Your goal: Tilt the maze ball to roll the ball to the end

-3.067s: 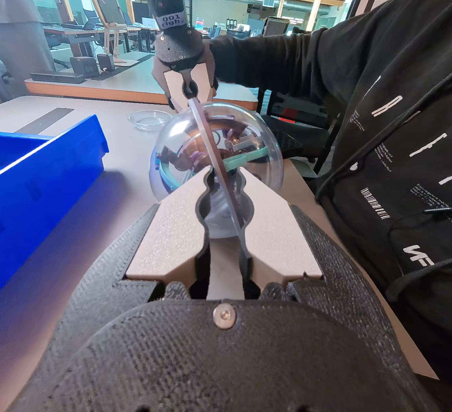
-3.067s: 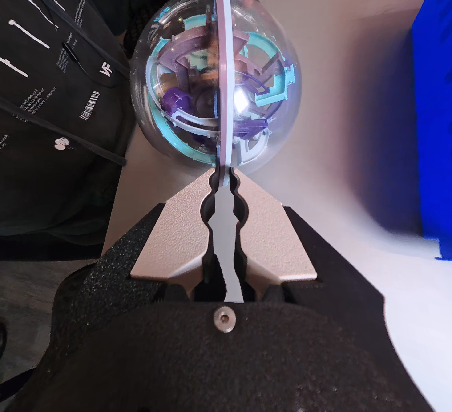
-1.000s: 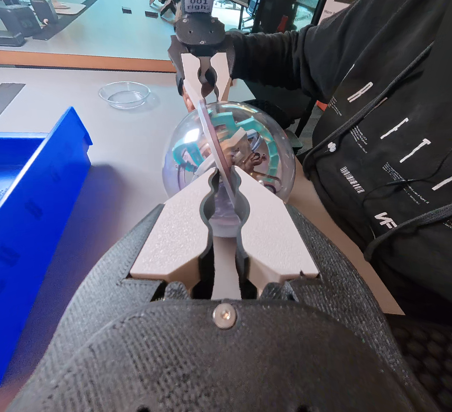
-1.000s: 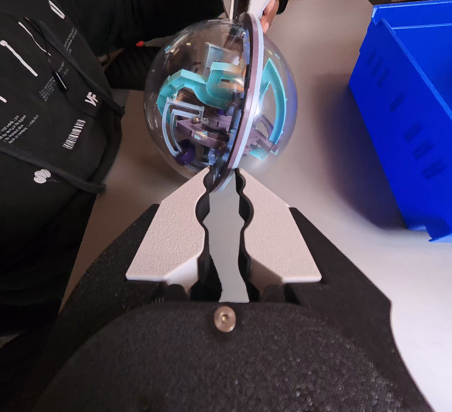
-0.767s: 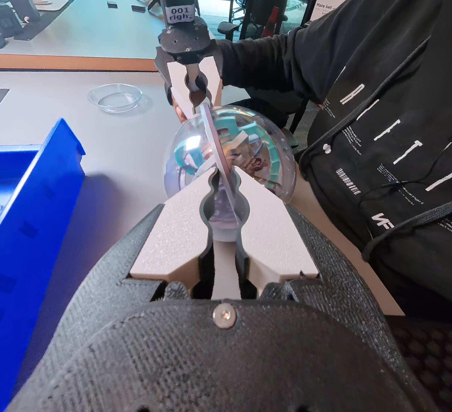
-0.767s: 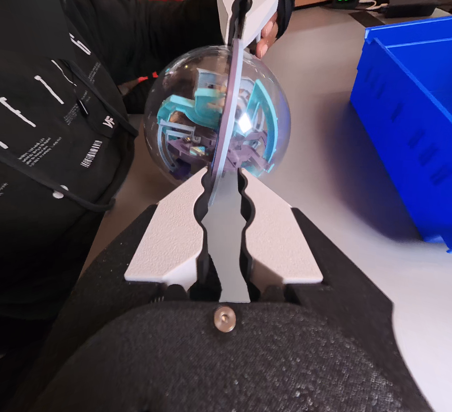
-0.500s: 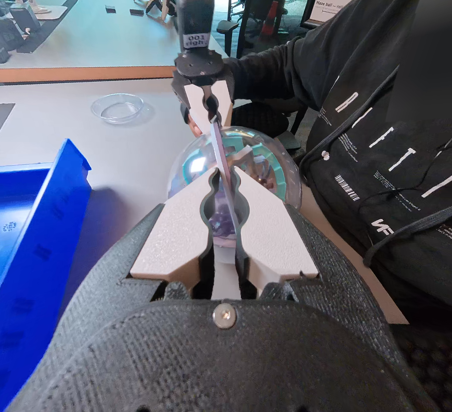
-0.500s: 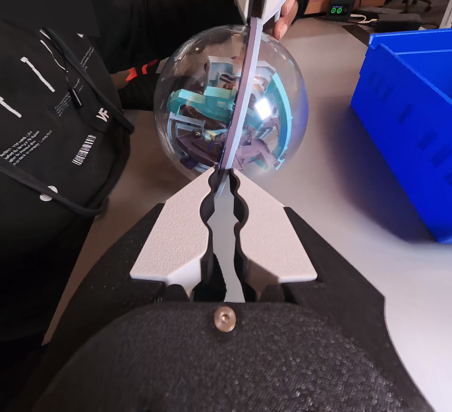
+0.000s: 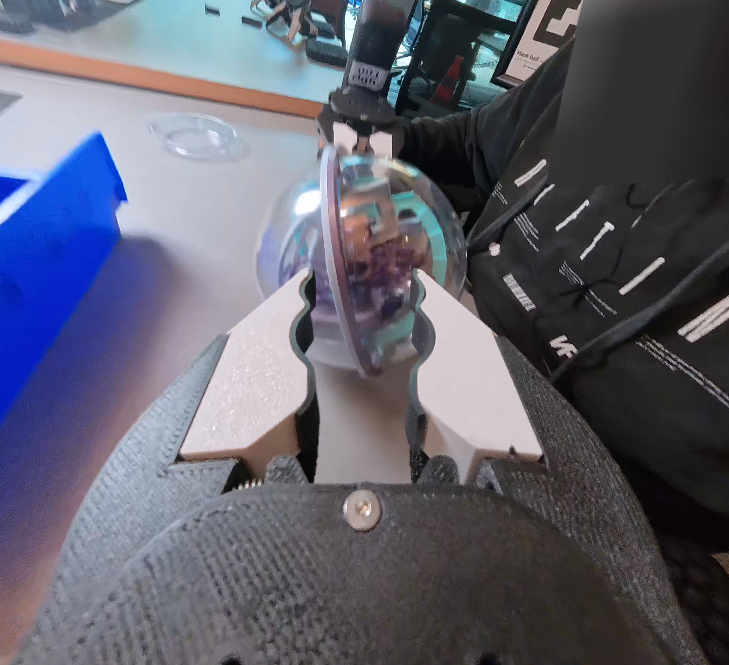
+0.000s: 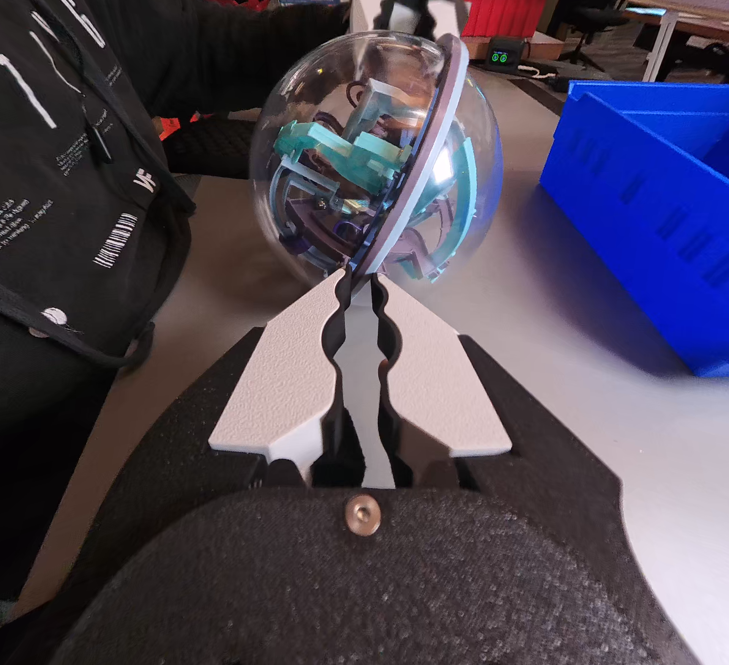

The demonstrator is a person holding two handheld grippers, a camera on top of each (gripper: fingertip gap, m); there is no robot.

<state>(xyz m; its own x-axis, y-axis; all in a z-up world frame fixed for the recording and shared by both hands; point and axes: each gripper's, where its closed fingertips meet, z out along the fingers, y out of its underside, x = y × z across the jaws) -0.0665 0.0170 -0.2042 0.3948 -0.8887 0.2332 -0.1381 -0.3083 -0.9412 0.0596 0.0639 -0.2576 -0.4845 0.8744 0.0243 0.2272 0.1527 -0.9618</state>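
The right tongs (image 10: 359, 277) pinch the maze ball (image 10: 374, 157) rim; the left tongs (image 9: 361, 279) stand wide around it. Blue bin (image 10: 647, 204) at 3 o'clock, apart.

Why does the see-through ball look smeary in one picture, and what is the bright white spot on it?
In the left wrist view, the maze ball, the clear dish and the blue bin are smeared by motion blur. In the right wrist view, the ball is sharper; the white spot is glare on its clear shell, and the bin throws a bluish shadow on the table.
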